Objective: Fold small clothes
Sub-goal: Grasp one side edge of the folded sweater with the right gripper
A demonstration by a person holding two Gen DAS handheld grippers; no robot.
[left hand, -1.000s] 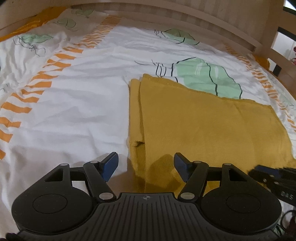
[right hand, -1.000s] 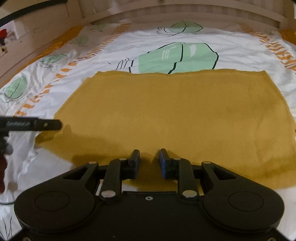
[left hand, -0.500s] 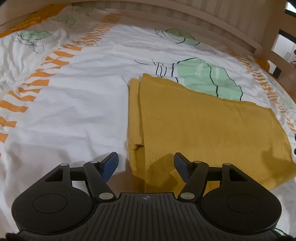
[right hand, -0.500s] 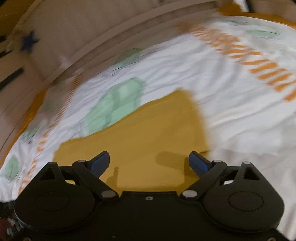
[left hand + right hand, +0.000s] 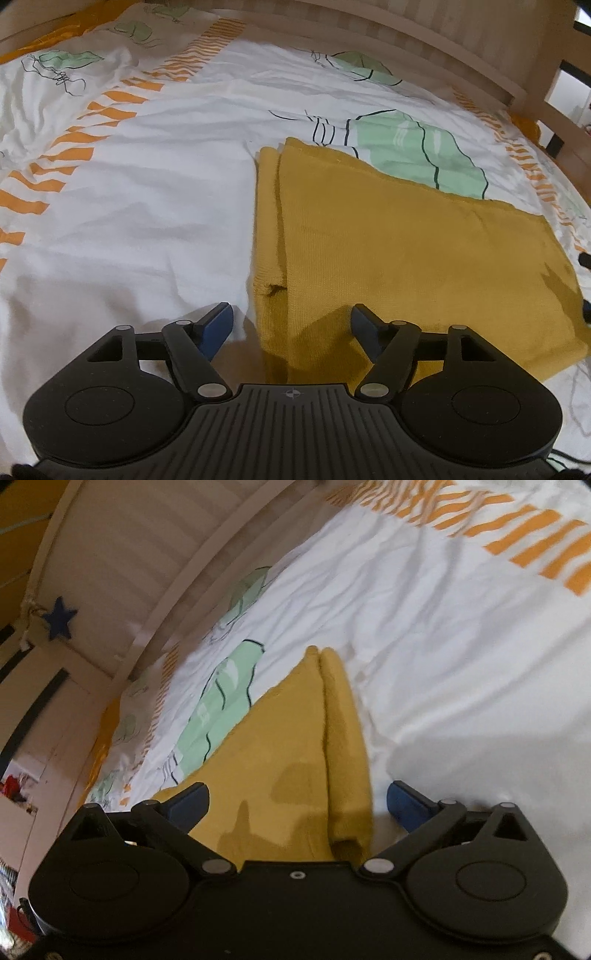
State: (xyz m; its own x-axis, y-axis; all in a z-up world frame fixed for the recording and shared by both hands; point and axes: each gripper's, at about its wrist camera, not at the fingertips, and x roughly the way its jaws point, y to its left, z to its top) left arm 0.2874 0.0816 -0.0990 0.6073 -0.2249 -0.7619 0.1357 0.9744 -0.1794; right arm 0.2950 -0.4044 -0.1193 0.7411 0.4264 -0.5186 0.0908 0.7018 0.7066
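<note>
- The left tool (image 5: 291, 325) sat lowest in its own view, its two blue-padded jaws spread wide and gripping nothing.
- Its left pad (image 5: 218, 326) hung over white sheet, while its right pad (image 5: 364, 325) hung over the near edge of the yellow cloth (image 5: 406, 254).
- The right tool (image 5: 297, 803) was likewise released, jaws wide apart and empty, and its view was rolled to one side.
- In that view the left pad (image 5: 190, 803) stood over the yellow cloth (image 5: 291, 760) and the right pad (image 5: 404, 805) over bare sheet just past the cloth's folded side.
- The yellow cloth lay flat on the bed sheet (image 5: 147, 206), folded into a rough rectangle.
- Along its left side in the left view, a narrow folded strip (image 5: 267, 229) ran from near to far, with a small open pocket at its near end.
- The same strip (image 5: 345, 746) showed in the right view as a narrow band beside the main panel.
- The cloth's far edge partly covered a green leaf print (image 5: 417, 155) on the sheet.
- Farther out, orange dashed stripes (image 5: 85, 144) crossed the white sheet.
- A pale wooden bed rail (image 5: 424, 40) curved round the far side of the bed.
- In the right view, a dark blue star (image 5: 59, 622) hung beside the rail.
</note>
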